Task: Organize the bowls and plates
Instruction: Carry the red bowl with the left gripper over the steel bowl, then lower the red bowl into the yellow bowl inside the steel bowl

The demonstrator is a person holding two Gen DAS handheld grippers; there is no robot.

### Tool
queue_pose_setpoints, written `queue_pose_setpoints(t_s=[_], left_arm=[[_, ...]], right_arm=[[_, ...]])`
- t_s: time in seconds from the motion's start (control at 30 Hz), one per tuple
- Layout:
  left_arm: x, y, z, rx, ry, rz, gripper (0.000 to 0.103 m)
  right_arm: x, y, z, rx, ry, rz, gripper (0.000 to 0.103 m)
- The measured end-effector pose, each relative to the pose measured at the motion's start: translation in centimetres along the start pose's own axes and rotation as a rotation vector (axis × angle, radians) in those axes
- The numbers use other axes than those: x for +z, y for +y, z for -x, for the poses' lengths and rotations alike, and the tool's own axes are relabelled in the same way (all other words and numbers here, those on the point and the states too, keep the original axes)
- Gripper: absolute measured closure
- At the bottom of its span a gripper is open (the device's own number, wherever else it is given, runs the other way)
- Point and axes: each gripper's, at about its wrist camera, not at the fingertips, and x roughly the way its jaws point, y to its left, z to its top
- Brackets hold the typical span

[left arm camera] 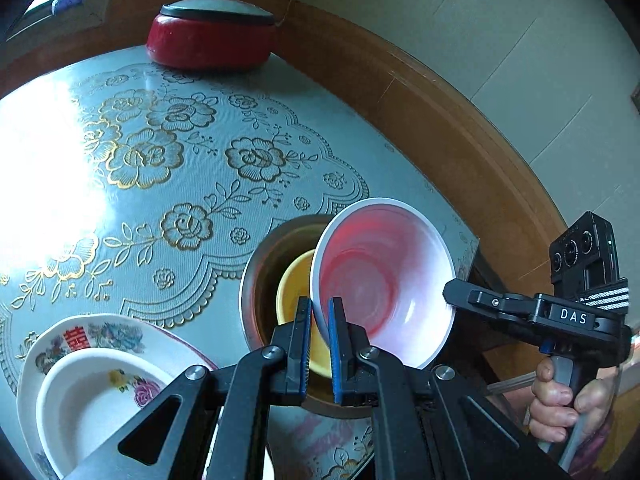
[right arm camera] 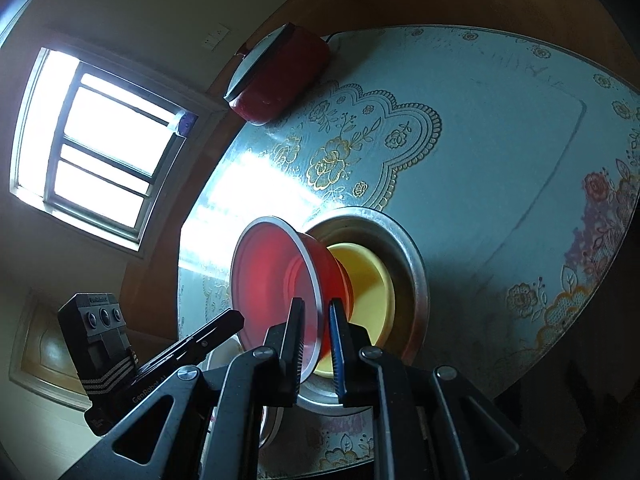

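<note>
Red-and-white bowl (left arm camera: 384, 280): held in the air, tipped on edge above the steel basin; lower centre-right of the left wrist view, lower centre of the right wrist view.
Bowl orientation: the mouth faces sideways rather than up; in the right wrist view its red foot points toward the yellow bowl and its opening toward the window side.
Left gripper (left arm camera: 320, 344): clamped on the bowl's rim, one blue pad inside the wall and one outside.
Right gripper (right arm camera: 316, 344): its two fingers straddle the same bowl's white rim, close together; whether the pads press on it I cannot tell.
Yellow bowl (left arm camera: 294, 284): sits inside the steel basin, partly hidden behind the held bowl.
Steel basin (left arm camera: 256, 276): stands on the tablecloth, lower centre of the frame.
Flowered plate (left arm camera: 100, 334): lower left, carrying a small white dish (left arm camera: 80, 404) with a rose print.
Tablecloth (left arm camera: 192, 120): pale blue with gold flowers, glare at the left.
Red lidded pot (left arm camera: 212, 36): top of the frame, well apart from the bowls.
Person's hand (left arm camera: 560, 404): lower right, wrapped around the right gripper's handle.
Window (right arm camera: 100, 148): bright, at the left of the right wrist view.
</note>
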Motion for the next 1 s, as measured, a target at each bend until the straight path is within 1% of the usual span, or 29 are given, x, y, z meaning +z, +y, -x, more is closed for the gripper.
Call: queue_pose_setpoints(t_s=[0.23, 0.4, 0.53, 0.87, 1.0], left_arm=[[-0.4, 0.7, -0.8, 0.007, 0.037, 0.016, 0.095], [-0.5, 0.7, -1.3, 0.009, 0.045, 0.012, 0.095], [-0.5, 0.9, -1.9, 0.012, 0.065, 0.018, 0.095], [-0.5, 1.3, -2.3, 0.018, 0.080, 0.023, 0.095], [-0.5, 1.2, -2.6, 0.024, 0.085, 0.026, 0.095]], right_arm=[[-0.6, -0.7, -1.3, -0.034, 0.033, -0.017, 0.091], [-0.6, -1.1, -1.7, -0.049, 0.034, -0.027, 0.091], [-0.5, -1.3, -1.9, -0.062, 0.040, -0.029, 0.086], [-0.3, -1.0, -2.2, -0.100, 0.037, -0.001, 0.085], [-0.2, -0.7, -2.1, -0.126, 0.021, 0.036, 0.085]])
